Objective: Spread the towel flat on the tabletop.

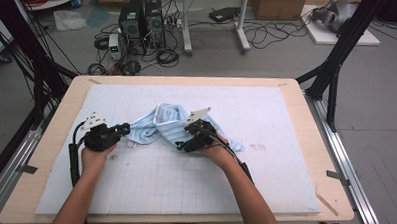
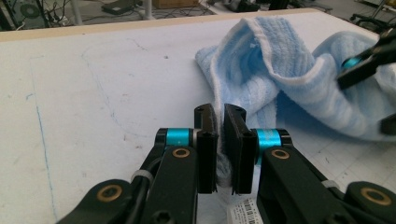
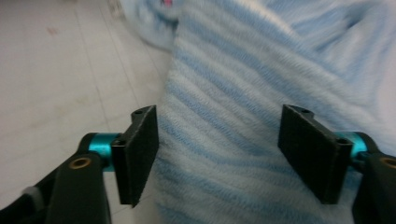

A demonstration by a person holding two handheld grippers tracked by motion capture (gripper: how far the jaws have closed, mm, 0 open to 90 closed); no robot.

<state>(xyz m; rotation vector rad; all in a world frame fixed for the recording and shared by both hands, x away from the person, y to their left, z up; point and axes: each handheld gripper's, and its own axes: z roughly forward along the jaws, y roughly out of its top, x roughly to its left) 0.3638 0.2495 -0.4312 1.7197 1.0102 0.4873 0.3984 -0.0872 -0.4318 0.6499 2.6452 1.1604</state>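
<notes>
Two grippers (image 1: 124,128) (image 1: 180,145) on striped towel (image 1: 159,124)

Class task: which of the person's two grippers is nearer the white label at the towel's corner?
Left. The left gripper is shut on the towel beside the label; the right gripper hovers open farther along it.

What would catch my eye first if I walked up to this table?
A crumpled blue-and-white striped towel in the middle of the white gridded mat. The left gripper pinches the towel's edge, while the right gripper hangs open over the cloth. Behind the table, cables and computer towers clutter the floor.
</notes>
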